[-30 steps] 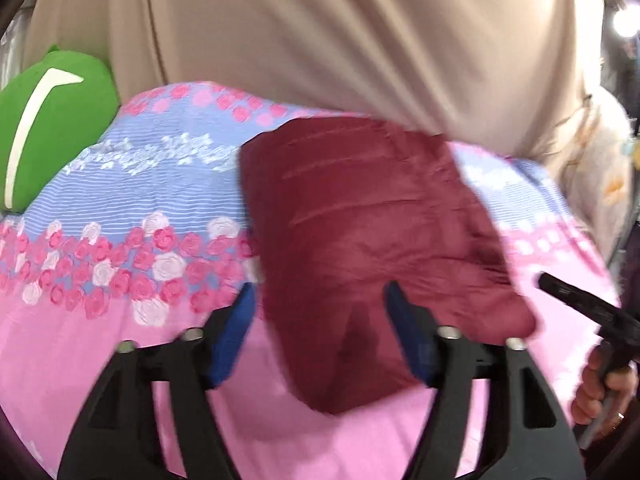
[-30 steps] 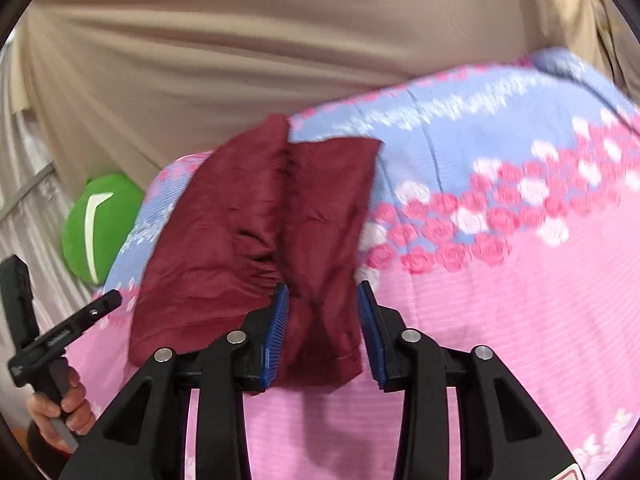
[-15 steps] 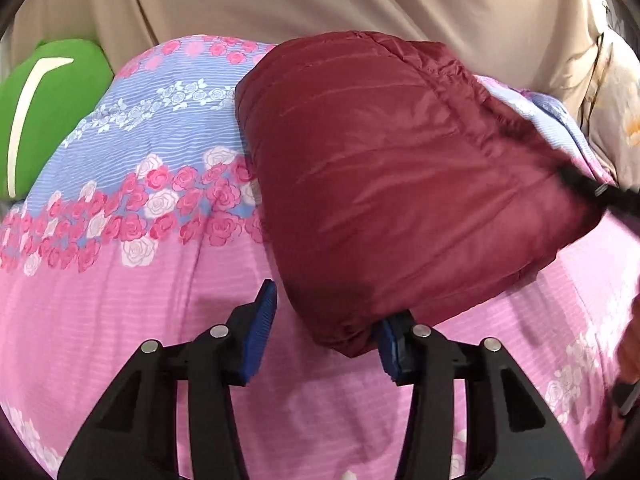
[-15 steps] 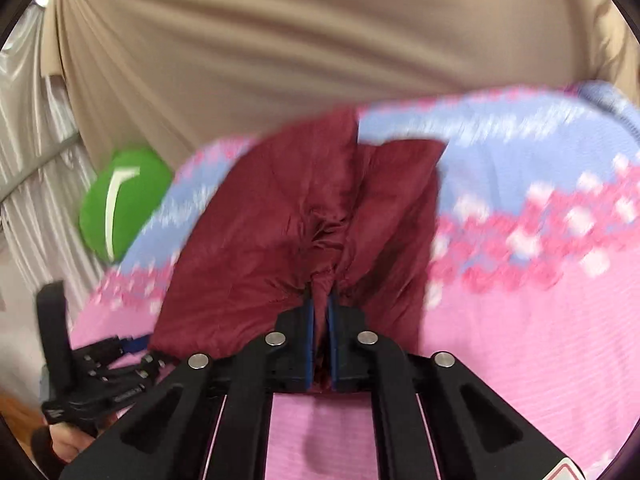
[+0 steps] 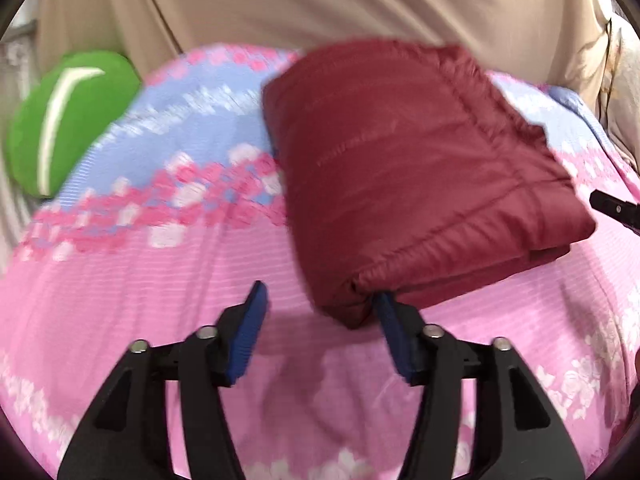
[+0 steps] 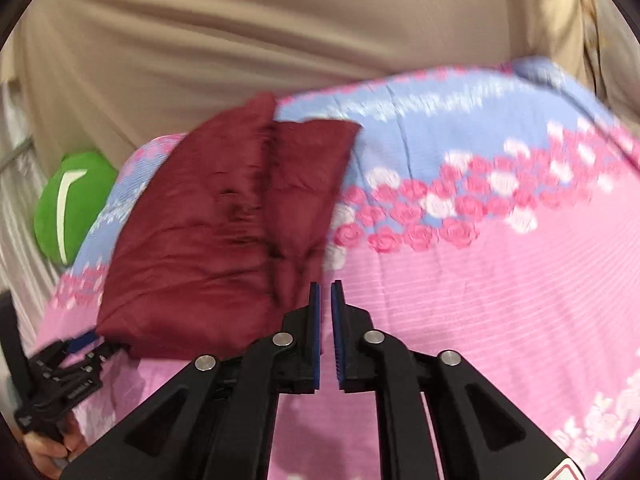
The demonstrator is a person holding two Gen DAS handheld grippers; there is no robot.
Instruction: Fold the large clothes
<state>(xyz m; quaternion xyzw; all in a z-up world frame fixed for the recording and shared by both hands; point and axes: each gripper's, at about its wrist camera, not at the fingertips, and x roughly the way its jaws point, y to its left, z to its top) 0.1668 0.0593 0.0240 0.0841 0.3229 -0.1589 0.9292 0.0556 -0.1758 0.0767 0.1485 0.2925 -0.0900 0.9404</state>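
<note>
The folded jacket lies on the bedspread. Left gripper is opening, one pad touching the corner; right gripper is opening, nothing between — a snagged pad could drag the fold apart.

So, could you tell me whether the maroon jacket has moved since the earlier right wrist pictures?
Yes: the maroon jacket slid left, out from between the right tongs, judged against the bedspread's rose band.

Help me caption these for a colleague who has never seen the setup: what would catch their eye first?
A folded dark red padded garment lies on a bed cover printed pink and blue with roses. The left gripper sits at the garment's near corner, jaws opening; the right gripper, just beside its edge, has nothing between its jaws, which are also opening. A green cushion sits at the bed's far left.
</note>
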